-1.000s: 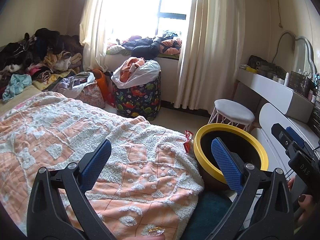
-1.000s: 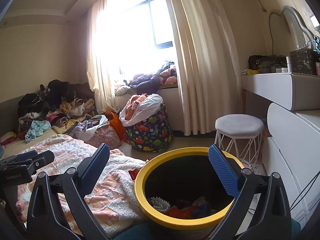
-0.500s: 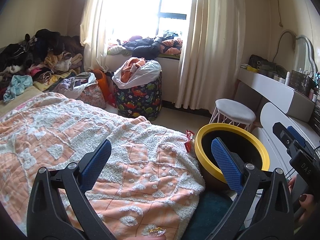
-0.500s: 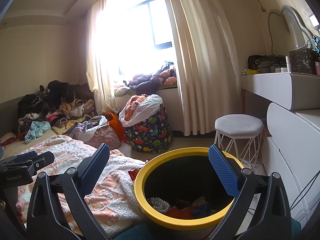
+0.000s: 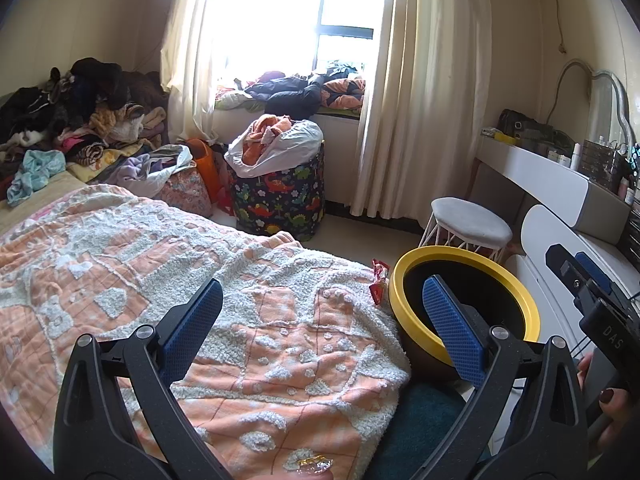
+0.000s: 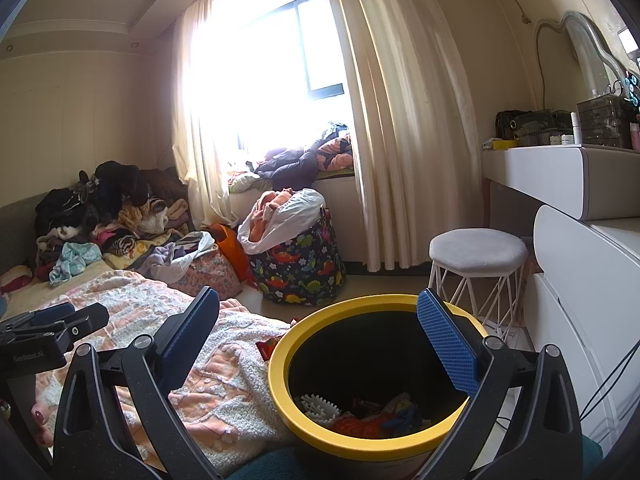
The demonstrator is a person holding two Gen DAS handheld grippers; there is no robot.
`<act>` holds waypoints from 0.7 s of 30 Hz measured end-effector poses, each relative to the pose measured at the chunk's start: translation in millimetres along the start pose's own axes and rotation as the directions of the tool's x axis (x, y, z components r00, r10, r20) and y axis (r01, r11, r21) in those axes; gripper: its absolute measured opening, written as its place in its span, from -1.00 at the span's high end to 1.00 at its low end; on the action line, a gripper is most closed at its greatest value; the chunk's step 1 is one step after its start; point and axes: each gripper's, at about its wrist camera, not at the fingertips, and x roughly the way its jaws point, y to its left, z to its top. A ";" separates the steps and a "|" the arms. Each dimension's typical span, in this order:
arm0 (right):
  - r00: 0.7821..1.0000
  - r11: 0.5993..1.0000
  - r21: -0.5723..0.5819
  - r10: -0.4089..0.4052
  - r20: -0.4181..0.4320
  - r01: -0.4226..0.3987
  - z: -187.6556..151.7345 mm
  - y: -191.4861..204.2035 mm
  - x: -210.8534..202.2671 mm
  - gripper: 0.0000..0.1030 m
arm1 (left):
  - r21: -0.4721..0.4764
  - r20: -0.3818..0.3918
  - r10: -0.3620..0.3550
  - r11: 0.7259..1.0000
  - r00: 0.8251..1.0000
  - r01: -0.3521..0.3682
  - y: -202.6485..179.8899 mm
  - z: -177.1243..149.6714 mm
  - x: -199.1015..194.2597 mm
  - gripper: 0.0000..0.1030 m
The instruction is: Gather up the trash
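Cluttered bedroom: from the left wrist, the left gripper (image 5: 320,320) hangs wide and empty over the blanket (image 5: 160,272), a red wrapper (image 5: 379,280) lying at its edge beside the bin (image 5: 460,256). From the right wrist, the right gripper (image 6: 316,328), also wide and empty, faces that bin's trash, probably after a drop.

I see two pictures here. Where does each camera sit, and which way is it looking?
Left wrist view: sits on the left gripper, above the bed blanket, facing the window; its open jaws and the person's right hand holding the right gripper show.
Right wrist view: sits on the right gripper, over the yellow-rimmed bin, facing the window; its open jaws, the left gripper and fingertips show.
Shared: bin, blanket, red wrapper, white stool, dinosaur basket.
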 end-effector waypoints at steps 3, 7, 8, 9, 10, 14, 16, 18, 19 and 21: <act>1.000 1.000 0.001 0.000 0.000 0.000 0.0 0.0 -0.6 -0.87 | -0.001 -0.001 0.000 1.000 1.000 0.000 0.3 -0.3 0.0 -0.79; 1.000 1.000 0.001 0.000 0.001 0.000 0.0 -0.3 -0.5 -0.87 | 0.000 -0.001 0.000 1.000 1.000 0.000 0.0 0.2 0.3 -0.79; 1.000 1.000 0.000 0.000 0.002 0.000 0.0 -0.4 -0.2 -0.87 | 0.000 -0.001 0.002 1.000 1.000 -0.002 0.1 0.1 0.3 -0.79; 1.000 1.000 0.000 0.000 0.000 0.000 0.0 -0.4 -0.3 -0.87 | 0.000 0.000 0.004 1.000 1.000 -0.004 0.3 -0.2 0.2 -0.79; 1.000 1.000 0.000 0.000 0.000 0.000 -0.1 -0.5 -0.2 -0.87 | 0.000 -0.001 0.007 1.000 1.000 -0.007 1.0 -1.2 0.0 -0.79; 1.000 1.000 0.001 0.000 0.000 0.000 -0.3 -0.6 -0.4 -0.87 | 0.003 0.002 0.020 1.000 1.000 -0.020 2.4 -3.7 -1.5 -0.79; 1.000 1.000 0.001 0.001 0.001 -0.001 -0.2 -0.7 -0.2 -0.87 | -0.001 0.001 0.019 1.000 1.000 -0.019 3.3 -4.1 -1.7 -0.79; 1.000 1.000 0.001 0.003 0.000 -0.003 -0.2 -1.5 0.2 -0.87 | -0.005 0.000 0.023 1.000 1.000 -0.023 3.7 -4.5 -1.5 -0.79; 1.000 1.000 0.000 0.004 0.001 -0.004 0.4 -2.3 0.2 -0.87 | -0.005 -0.001 0.027 1.000 1.000 -0.027 3.1 -4.0 -0.8 -0.79; 1.000 1.000 -0.002 0.006 0.000 -0.006 1.2 -2.6 0.5 -0.87 | -0.016 -0.004 0.061 0.998 0.998 -0.061 5.7 -3.6 0.3 -0.79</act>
